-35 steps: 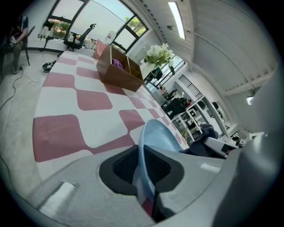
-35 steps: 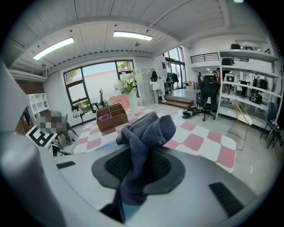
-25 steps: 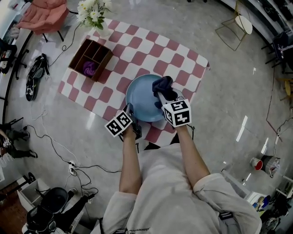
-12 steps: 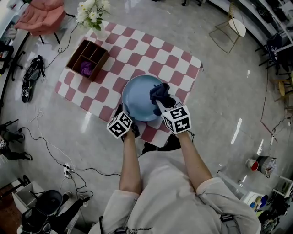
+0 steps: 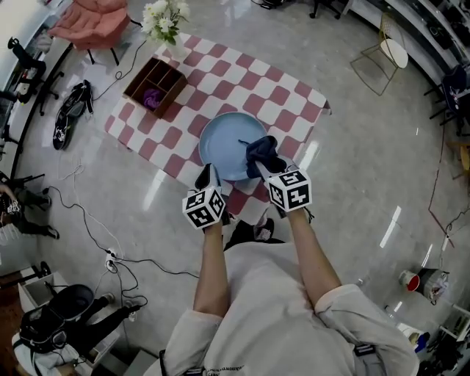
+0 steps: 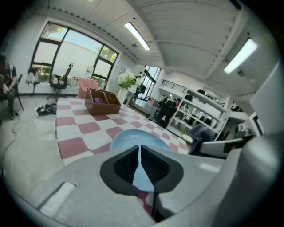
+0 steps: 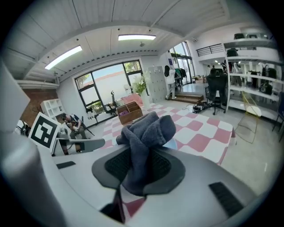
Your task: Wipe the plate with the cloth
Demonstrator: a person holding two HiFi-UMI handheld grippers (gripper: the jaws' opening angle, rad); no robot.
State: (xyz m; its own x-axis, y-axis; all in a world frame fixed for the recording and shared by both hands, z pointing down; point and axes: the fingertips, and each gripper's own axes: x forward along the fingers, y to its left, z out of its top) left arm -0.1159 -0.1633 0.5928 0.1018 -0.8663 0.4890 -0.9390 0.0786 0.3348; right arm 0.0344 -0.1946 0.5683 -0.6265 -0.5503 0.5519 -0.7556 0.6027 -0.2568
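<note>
A light blue plate (image 5: 228,143) lies on a pink-and-white checkered mat (image 5: 220,77) on the floor. My right gripper (image 5: 266,167) is shut on a dark blue cloth (image 5: 262,153), which rests on the plate's right side. In the right gripper view the cloth (image 7: 146,131) bunches up between the jaws and hides most of the plate. My left gripper (image 5: 210,176) sits at the plate's near rim, jaws closed on that thin edge. The left gripper view shows the plate (image 6: 129,138) running into the narrow gap of that gripper (image 6: 140,150).
A brown divided wooden box (image 5: 156,85) with something purple in it stands on the mat's far left corner, beside white flowers (image 5: 166,17). Cables (image 5: 88,220) trail over the grey floor at left. A wire-frame chair (image 5: 382,51) stands far right.
The cloth in my right gripper has slid from the plate's far right rim down its right side toward me. My left gripper has stayed at the near rim. The head camera has shifted.
</note>
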